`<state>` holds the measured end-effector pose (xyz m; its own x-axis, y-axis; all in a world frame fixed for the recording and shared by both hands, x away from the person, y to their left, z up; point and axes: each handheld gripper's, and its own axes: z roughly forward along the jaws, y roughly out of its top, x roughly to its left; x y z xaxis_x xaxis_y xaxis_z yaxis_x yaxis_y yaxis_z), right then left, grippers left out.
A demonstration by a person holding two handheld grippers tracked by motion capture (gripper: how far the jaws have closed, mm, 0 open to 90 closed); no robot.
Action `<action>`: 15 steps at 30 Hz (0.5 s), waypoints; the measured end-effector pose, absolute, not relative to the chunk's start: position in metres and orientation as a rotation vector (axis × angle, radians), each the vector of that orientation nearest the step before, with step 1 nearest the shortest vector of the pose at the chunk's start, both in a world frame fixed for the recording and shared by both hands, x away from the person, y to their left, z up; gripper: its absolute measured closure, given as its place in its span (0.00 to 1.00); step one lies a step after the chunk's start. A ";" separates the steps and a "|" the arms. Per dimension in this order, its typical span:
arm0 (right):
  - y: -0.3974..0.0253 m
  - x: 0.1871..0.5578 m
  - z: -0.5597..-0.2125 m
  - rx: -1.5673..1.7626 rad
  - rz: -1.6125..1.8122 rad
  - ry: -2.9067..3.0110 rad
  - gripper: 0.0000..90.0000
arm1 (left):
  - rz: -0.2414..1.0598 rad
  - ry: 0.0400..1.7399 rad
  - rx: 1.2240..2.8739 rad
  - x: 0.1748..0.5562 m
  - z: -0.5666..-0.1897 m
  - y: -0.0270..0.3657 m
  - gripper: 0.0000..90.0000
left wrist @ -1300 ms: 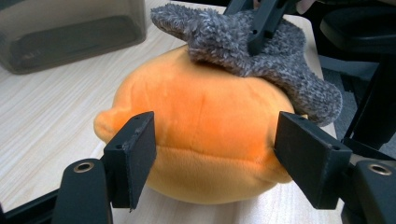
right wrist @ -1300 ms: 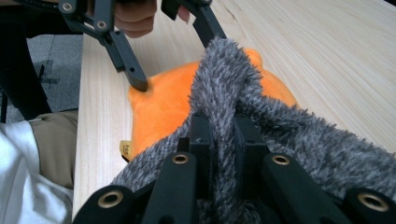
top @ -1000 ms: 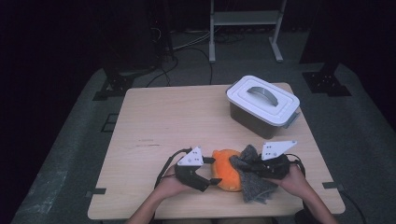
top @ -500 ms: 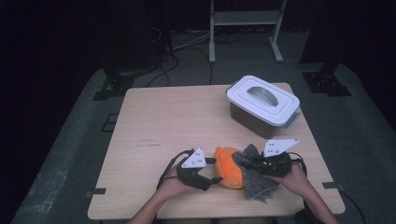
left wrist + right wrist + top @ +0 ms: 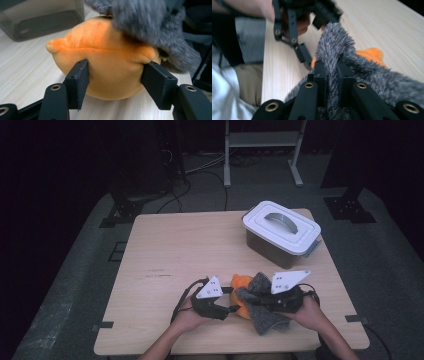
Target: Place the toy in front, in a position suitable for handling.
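The lidded box (image 5: 282, 232) stands shut, contents hidden, while the left gripper (image 5: 117, 82) clasps the orange toy (image 5: 107, 65) and the right gripper (image 5: 333, 75) pinches the grey cloth (image 5: 362, 75).

a light wooden table (image 5: 190, 250) stands on grey floor (image 5: 75, 285) in a dim room, with a white metal rack (image 5: 262, 142) and loose cables (image 5: 200, 167) beyond the table's far edge.

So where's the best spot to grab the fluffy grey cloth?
Probably a raised fold of the grey cloth, pinched from the right, as the right gripper does now. The pile is thick and bunches into a ridge the jaws can close on, while the left gripper steadies the orange plush.
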<state>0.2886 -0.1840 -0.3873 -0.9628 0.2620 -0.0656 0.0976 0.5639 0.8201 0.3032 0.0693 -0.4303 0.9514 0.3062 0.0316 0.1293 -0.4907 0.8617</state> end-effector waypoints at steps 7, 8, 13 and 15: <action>-0.206 0.291 -0.389 0.376 1.344 2.602 0.89 | 0.200 0.308 2.071 0.304 -0.431 0.069 0.40; -0.210 0.293 -0.390 0.397 1.344 2.595 0.89 | 0.195 0.308 2.067 0.304 -0.431 0.069 0.40; -0.215 0.297 -0.400 0.437 1.342 2.597 0.89 | 0.200 0.292 2.042 0.302 -0.427 0.069 0.35; -0.215 0.297 -0.401 0.435 1.354 2.597 0.89 | 0.196 0.282 2.023 0.301 -0.425 0.069 0.34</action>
<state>0.2969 -0.2146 -0.4014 -0.9408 0.3380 -0.0242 0.1737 0.5425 0.8219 0.3014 0.0687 -0.4255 0.9590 0.2828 0.0157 0.1138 -0.4354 0.8930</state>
